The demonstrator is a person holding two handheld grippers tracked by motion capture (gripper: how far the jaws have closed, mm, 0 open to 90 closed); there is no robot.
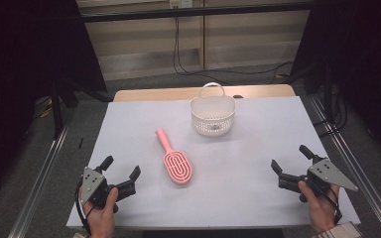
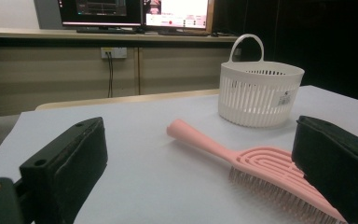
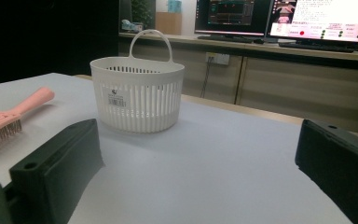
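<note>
Left hand-held gripper (image 1: 123, 167): sitting at about 7 o'clock on the table (image 1: 238, 193), a hand wrapping it from below; its jaws are standing spread wide with nothing between the pads, pointing toward 1 o'clock.
Right hand-held gripper (image 1: 291, 156): resting at about 4 o'clock near the table's right edge, gripped by the other hand; its jaws are also gaping wide and holding nothing, pointing toward 10 o'clock.
Pink hairbrush (image 1: 174, 160): lying flat just left of the table's centre, apart from both grippers, handle pointing toward 11 o'clock and paddle head toward 5 o'clock. In the left gripper view the pink hairbrush (image 2: 261, 168) is lying bristles-down just ahead of the jaws, its head passing behind the right-hand jaw.
White basket (image 1: 212, 116): standing upright at 12 o'clock from the brush, toward the far edge, its loop handle rising at the back. In the right gripper view the white basket (image 3: 137, 95) is sitting ahead between the jaws, with the brush's handle tip at 9 o'clock.
Basket and brush: lying well apart, not touching.
</note>
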